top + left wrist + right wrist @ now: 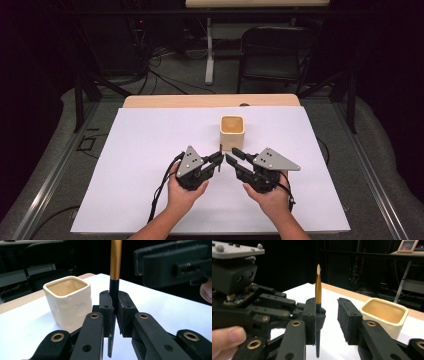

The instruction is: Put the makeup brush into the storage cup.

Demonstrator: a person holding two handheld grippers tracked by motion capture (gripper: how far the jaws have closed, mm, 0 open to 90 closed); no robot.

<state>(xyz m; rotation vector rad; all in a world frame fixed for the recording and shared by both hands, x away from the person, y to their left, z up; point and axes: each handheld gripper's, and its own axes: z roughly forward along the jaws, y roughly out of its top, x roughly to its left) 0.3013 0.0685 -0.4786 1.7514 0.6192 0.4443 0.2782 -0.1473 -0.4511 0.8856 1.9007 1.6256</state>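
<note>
The left gripper (114, 312) is clenched on an upright brush (115, 267). The right gripper (329, 322) stands released around the brush, and a cup (232, 131) sits at twelve o'clock from both grippers.

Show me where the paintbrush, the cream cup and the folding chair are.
paintbrush (318, 287), right gripper view, on its gold ferrule
cream cup (72, 303), left gripper view, on its front wall
folding chair (274, 50), high view, on its backrest

Cream cup (68, 301), gold-and-black brush (318, 305), white table sheet (150, 150), black grippers.
</note>
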